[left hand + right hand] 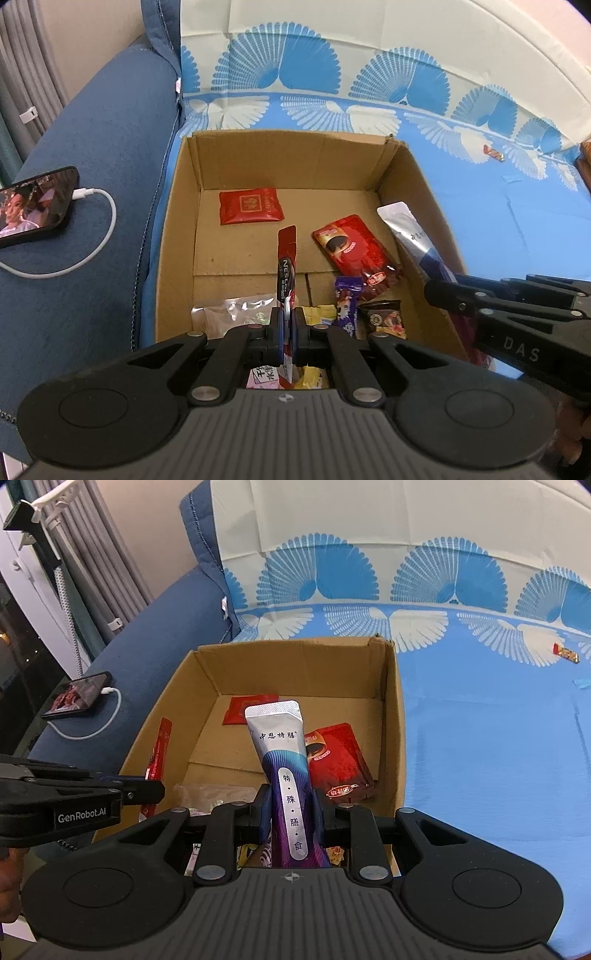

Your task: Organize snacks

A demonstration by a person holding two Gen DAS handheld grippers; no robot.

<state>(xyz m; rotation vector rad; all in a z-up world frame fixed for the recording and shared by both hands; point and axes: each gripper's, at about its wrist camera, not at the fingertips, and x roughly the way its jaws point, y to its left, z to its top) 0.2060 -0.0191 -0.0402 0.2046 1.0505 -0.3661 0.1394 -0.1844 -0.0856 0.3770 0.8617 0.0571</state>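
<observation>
Left gripper: fingers pressed together on a thin red stick packet, which stands upright over the near half of the box.
Right gripper: fingers clamped on a silver and purple pouch, held by its lower body above the box's near edge.
Box contents: a flat red sachet near the far wall, a red coffee pack toward the right wall, small wrappers along the near wall.
Stray: 1 red candy lies on the blue sheet, well apart from the box.
Handling: both packets look light, soft and slick; gripping across the flat body should hold better than pinching a sealed end.
</observation>
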